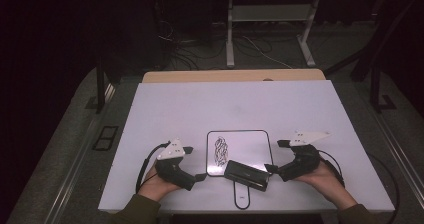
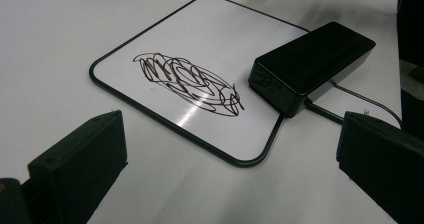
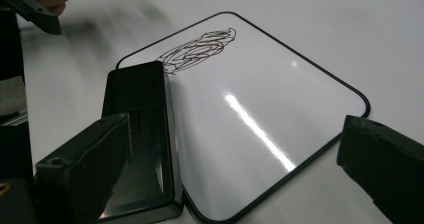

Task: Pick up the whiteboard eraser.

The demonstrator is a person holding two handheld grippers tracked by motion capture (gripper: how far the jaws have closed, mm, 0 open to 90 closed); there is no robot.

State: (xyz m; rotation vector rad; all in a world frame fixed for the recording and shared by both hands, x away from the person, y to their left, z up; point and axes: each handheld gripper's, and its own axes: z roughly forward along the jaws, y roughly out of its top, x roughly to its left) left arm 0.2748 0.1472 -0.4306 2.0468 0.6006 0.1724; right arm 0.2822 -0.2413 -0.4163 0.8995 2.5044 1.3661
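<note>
Both grippers low at the bottom of the high view, jaws spread, nothing held.

Left gripper, lower left of centre, rests in a hand on the table, angled right toward the whiteboard. One whiteboard, bottom centre, bearing one scribble. One black eraser lies across the board's lower right corner. Right gripper, lower right, angled left, its jaws wide apart and just beside the eraser's right end; contact cannot be told.
</note>
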